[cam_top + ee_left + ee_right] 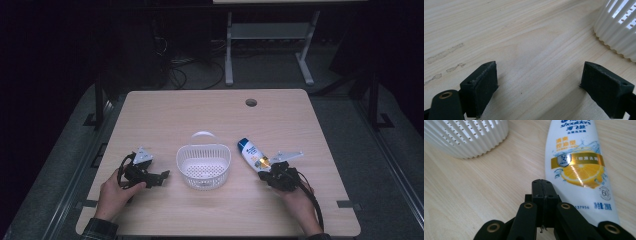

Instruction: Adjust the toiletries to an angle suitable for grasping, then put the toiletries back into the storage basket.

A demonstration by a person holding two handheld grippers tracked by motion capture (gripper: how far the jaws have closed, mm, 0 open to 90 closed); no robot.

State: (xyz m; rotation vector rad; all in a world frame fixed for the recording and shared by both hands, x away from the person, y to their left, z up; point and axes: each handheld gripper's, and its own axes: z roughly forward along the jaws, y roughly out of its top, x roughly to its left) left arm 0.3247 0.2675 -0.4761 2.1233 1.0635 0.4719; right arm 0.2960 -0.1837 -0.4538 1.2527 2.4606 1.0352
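Observation:
A white shampoo bottle (pixel 251 154) with a blue cap and a lemon label lies flat on the wooden table, right of a white slatted basket (pixel 203 165). My right gripper (pixel 264 174) rests just behind the bottle's near end with its jaws pressed together and nothing between them. In the right gripper view the bottle (pixel 577 167) lies directly beside the shut fingers (pixel 542 189), to their right. Left of the basket my left gripper (pixel 164 176) lies on the table, jaws wide apart over bare wood (pixel 537 75), and the basket's wall (pixel 616 30) stands at the upper right of its view.
The table (pixel 175 115) has a round cable hole (pixel 251 102) near its far edge. A hand holds each gripper at the near edge. Beyond the table stand a white desk frame (pixel 270 35) and cables on a dark floor.

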